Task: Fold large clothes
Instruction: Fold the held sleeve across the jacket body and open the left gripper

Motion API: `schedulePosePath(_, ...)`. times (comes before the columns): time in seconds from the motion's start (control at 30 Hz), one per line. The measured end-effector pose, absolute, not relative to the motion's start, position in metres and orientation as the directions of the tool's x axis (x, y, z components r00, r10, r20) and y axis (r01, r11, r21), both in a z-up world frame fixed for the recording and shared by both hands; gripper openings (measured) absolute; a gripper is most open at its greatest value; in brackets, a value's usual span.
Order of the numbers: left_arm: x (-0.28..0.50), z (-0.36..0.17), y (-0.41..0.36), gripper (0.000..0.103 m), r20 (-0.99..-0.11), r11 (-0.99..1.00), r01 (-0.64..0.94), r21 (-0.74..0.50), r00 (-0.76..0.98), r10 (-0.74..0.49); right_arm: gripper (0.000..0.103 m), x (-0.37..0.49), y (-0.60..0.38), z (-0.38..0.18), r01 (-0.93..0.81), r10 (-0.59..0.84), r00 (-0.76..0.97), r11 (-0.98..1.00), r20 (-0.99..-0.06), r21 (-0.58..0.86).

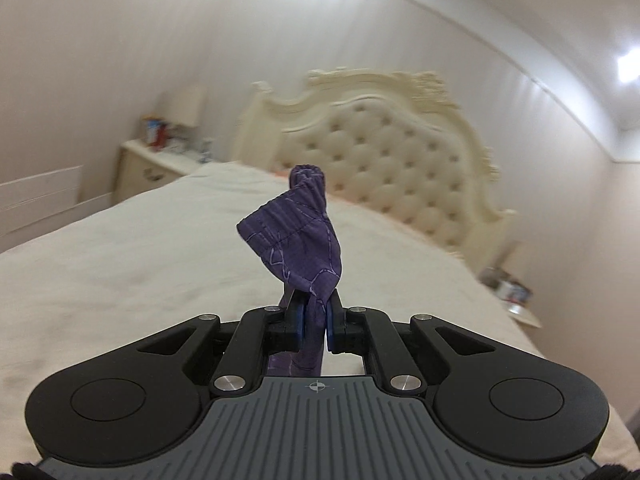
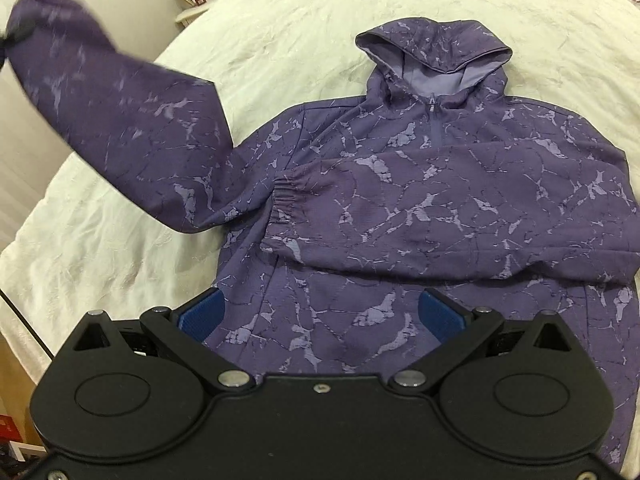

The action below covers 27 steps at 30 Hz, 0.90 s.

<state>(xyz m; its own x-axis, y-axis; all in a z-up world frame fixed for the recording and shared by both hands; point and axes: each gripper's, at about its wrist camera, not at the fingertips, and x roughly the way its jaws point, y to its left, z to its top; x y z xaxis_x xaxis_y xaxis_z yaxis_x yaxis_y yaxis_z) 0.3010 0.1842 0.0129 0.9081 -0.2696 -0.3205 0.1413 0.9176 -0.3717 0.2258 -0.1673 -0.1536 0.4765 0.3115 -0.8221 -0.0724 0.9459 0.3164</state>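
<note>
Left gripper (image 1: 313,322) clamped on hoodie (image 2: 400,208) cuff (image 1: 296,236), sleeve raised off bed (image 2: 280,20). Right gripper (image 2: 320,312) tilted down over hoodie hem, jaws apart. Hoodie flat on bed.

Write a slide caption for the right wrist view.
Open right gripper hovers over purple hoodie on bed; one sleeve lifted.

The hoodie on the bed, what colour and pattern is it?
The hoodie is dark purple with a pale lilac cracked, marble-like print, clearest in the right wrist view.
</note>
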Motion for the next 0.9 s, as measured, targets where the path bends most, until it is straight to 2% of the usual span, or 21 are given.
schedulePosePath(0.17, 0.309, 0.004, 0.115, 0.009, -0.342, 0.903, 0.216, -0.372, 0.872, -0.35, 0.102, 0.217, -0.201, -0.15, -0.062, 0.32, 0.5, 0.94, -0.805, 0.335)
schedulePosePath(0.33, 0.314, -0.035, 0.041, 0.009, -0.425, 0.898, 0.258, -0.356, 0.811, -0.401, 0.102, 0.209, -0.245, -0.148, -0.027, 0.305, 0.525, 0.939, -0.794, 0.342)
schedulePosePath(0.57, 0.334, -0.1, -0.03, 0.009, -0.574, 0.905, 0.261, -0.335, 0.706, -0.416, 0.102, 0.2, -0.305, -0.153, 0.042, 0.283, 0.54, 0.932, -0.792, 0.361)
schedulePosePath(0.73, 0.349, -0.114, -0.06, 0.011, -0.637, 0.919, 0.268, -0.289, 0.663, -0.394, 0.102, 0.195, -0.335, -0.159, 0.07, 0.272, 0.533, 0.929, -0.801, 0.362)
schedulePosePath(0.8, 0.352, -0.116, -0.069, 0.023, -0.658, 0.915, 0.281, -0.289, 0.636, -0.403, 0.102, 0.195, -0.342, -0.162, 0.084, 0.269, 0.527, 0.928, -0.806, 0.364)
schedulePosePath(0.9, 0.352, -0.116, -0.082, 0.036, -0.675, 0.909, 0.3, -0.29, 0.608, -0.417, 0.102, 0.198, -0.35, -0.167, 0.102, 0.267, 0.517, 0.924, -0.813, 0.368)
